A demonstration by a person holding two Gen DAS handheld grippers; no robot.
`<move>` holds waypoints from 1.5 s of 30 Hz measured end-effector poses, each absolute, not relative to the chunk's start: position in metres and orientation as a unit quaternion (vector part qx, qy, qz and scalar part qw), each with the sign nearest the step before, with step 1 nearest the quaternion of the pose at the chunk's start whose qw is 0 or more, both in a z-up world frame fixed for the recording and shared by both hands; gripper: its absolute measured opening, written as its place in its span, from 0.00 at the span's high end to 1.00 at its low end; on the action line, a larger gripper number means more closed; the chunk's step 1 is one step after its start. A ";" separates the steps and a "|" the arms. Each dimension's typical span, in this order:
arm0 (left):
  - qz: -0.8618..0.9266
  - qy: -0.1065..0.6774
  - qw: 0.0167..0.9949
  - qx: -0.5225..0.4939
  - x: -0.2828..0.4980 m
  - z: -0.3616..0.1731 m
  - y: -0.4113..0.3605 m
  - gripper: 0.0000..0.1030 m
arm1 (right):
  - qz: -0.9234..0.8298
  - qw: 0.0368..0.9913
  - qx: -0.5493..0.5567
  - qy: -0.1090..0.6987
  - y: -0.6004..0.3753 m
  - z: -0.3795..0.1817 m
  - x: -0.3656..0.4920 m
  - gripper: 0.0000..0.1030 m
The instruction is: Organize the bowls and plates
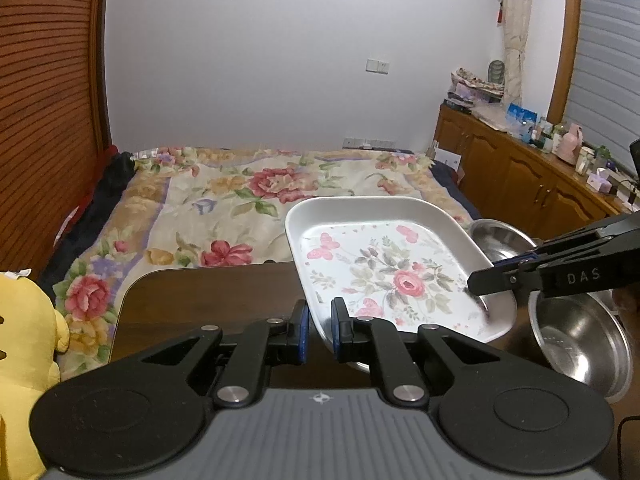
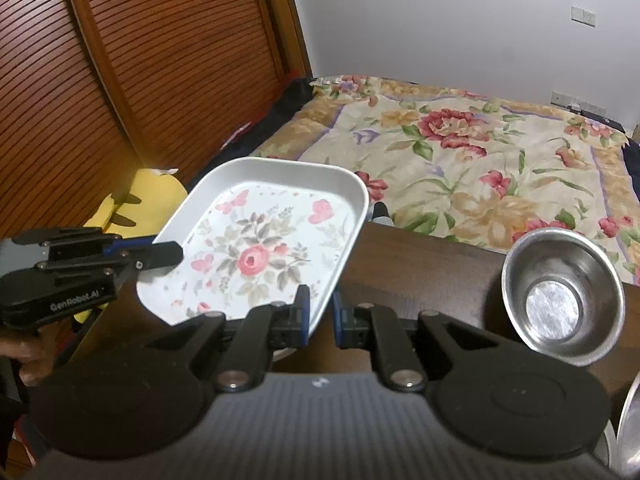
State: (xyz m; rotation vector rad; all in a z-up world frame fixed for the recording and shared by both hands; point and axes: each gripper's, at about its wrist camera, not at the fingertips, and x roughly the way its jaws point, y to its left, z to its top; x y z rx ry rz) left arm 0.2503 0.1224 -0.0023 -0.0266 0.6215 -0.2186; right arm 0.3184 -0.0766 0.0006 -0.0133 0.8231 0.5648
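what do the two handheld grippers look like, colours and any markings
Both are matte black with scissor-like linkage arms, silver pivot bolts, round black discs at each side and a ribbed grey body. The fingers carry blue pads. The left gripper has white "GenRobot.AI" lettering on its side; the right gripper shows white letters "DAS". A thin dark cable runs at the lower right of the left wrist view.

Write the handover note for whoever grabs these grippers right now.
Left gripper: shut on the near rim of the floral tray.
Right gripper: shut on the tray's opposite rim.
The tray is held tilted above the dark table.
A small steel bowl sits on the table to the right, a larger steel bowl nearby.
Done: tray lifted.
Left: set it down, stack the bowls.
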 end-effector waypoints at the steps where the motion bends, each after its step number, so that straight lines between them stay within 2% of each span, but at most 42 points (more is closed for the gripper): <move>1: -0.108 0.304 0.947 -0.012 0.247 -0.001 0.122 0.87 | 0.271 0.878 -0.007 0.394 -0.077 0.001 0.315 0.87; 23: -0.122 0.280 0.952 -0.011 0.184 0.016 0.112 0.87 | 0.279 0.887 -0.001 0.367 -0.100 0.014 0.256 0.87; 45: -0.123 0.318 0.940 -0.012 0.143 -0.030 0.107 0.87 | 0.286 0.876 0.019 0.388 -0.105 -0.023 0.216 0.87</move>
